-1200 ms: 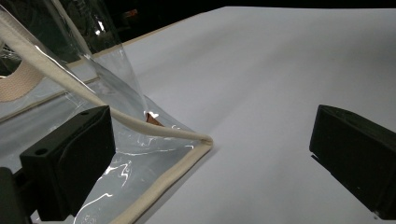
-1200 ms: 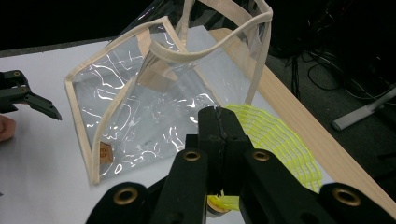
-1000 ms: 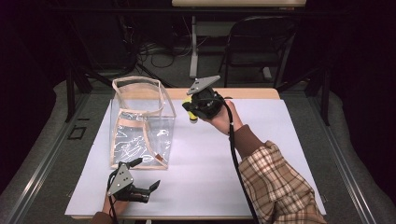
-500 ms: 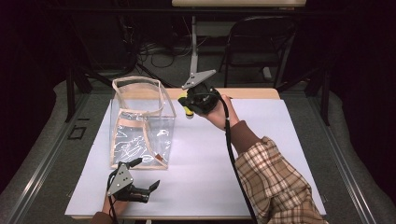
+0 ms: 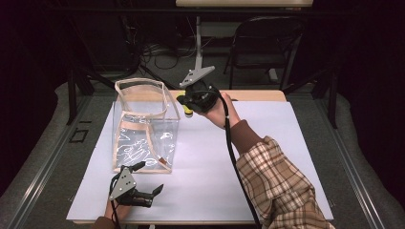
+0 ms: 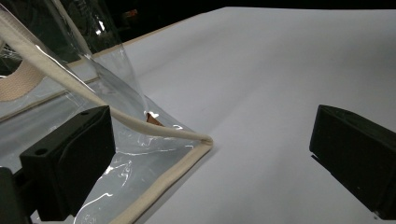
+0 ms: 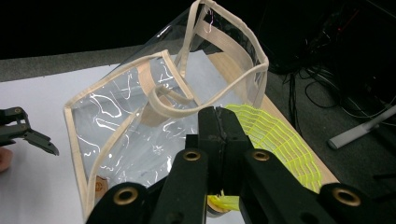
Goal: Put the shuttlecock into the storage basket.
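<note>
Table: a white sheet (image 5: 267, 157) covers the wooden top, leaving a strip of wood bare along the far edge; it gives a plain, flat working surface for both hands.

Bag: a clear plastic bag (image 5: 143, 129) with cream cloth edging stands upright on the left half of the sheet, mouth up and open. The stiff edging holds the mouth in a rough square, which probably makes it easy to drop something in from above.

Bag contents: through the clear walls I see only glare, a cream handle strap (image 7: 163, 100) hanging inside and a small brown tag (image 6: 153, 119) near a bottom corner. It looks empty, though the glare hides part of the floor.

Right gripper: the right gripper (image 5: 187, 101) is held above the table just beside the bag's far right top corner, jaws pressed together on a yellow net (image 7: 275, 135). It seems lifted to rim height so the net can go over the edge and into the bag.

Yellow net: a mesh piece, pinched near one end, the rest fanning out past the jaws outside the bag and next to its rim. It is not yet in the bag. What it wraps, if anything, I cannot tell.

Left gripper: the left gripper (image 5: 152, 192) sits low on the sheet at the bag's near bottom corner, jaws spread wide, gripping nothing. One jaw lies against the plastic by the edging (image 6: 140, 130), the other well clear on the sheet, likely placed to steady the bag.
</note>
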### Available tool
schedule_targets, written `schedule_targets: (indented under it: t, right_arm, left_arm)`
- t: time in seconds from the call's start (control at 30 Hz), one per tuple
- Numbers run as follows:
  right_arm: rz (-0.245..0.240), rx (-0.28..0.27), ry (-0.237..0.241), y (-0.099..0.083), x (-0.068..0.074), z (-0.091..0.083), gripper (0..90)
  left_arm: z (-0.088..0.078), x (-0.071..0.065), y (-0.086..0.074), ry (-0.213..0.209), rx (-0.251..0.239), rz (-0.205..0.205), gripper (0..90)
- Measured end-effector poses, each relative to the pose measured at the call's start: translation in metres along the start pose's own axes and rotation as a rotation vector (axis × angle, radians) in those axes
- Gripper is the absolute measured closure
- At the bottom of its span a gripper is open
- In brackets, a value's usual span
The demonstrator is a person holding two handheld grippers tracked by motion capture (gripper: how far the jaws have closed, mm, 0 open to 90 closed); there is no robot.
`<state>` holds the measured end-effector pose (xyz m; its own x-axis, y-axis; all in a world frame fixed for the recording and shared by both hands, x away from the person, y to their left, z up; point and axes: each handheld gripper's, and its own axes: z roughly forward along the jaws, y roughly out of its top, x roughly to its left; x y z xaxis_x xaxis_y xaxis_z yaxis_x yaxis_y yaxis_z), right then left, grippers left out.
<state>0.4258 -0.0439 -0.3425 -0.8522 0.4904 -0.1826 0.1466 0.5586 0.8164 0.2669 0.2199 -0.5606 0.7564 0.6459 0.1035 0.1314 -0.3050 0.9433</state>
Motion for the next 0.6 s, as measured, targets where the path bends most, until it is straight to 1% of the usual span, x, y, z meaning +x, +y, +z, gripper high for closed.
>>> schedule_targets:
  t: [0.33,0.4,0.6]
  right_arm:
    - [0.001,-0.007,0.001,0.007,-0.003,0.004,90.0]
    - [0.008,-0.012,0.001,0.010,-0.006,0.007,90.0]
    - [0.003,-0.012,-0.001,0.017,-0.006,0.011,90.0]
  left_arm:
    - [0.000,0.000,0.000,-0.001,0.000,0.001,0.1]
    - [0.000,0.000,0.000,-0.002,0.000,0.001,0.1]
    - [0.000,0.000,0.000,-0.002,-0.001,0.000,0.1]
